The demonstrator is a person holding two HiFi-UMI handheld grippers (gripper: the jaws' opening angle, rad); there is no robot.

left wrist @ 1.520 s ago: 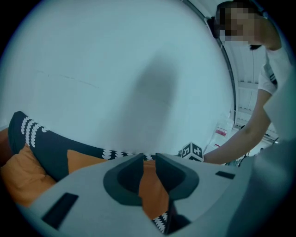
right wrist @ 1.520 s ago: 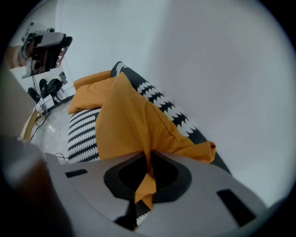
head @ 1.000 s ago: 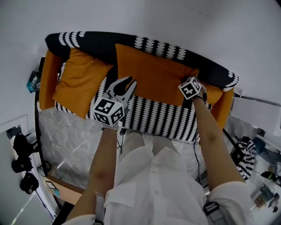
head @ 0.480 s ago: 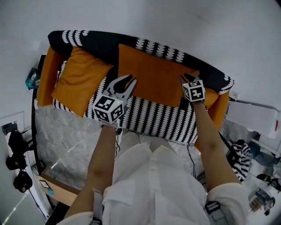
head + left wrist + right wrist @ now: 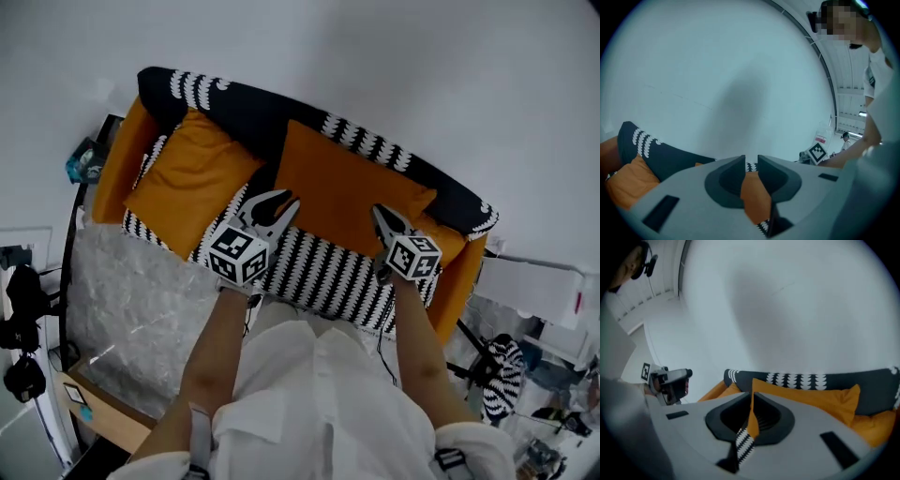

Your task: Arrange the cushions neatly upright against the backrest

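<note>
I read the middle orange cushion (image 5: pixel 349 190) and left orange cushion (image 5: pixel 192 180) as soft matt cloth, like the black-and-white patterned sofa cover (image 5: pixel 319 269). The clear sheet (image 5: pixel 141 295) nearby looks crinkly, glossy plastic.

In the head view the shirt (image 5: pixel 309 394) and arms (image 5: pixel 220 342) hide the front of the seat (image 5: pixel 319 267), the right claw (image 5: pixel 379 214) covers a lower corner of the middle cushion (image 5: pixel 337 187), and the clutter (image 5: pixel 511 366) at the right edge is too small to name. In the left gripper view the left claw (image 5: pixel 751 161) hides that cushion except for a strip seen through its parted jaws, and the sofa (image 5: pixel 661 152) runs off the left edge. In the right gripper view the right claw's closing jaws, nothing between them, leave a slit showing only a sliver of cushion and seat.
</note>
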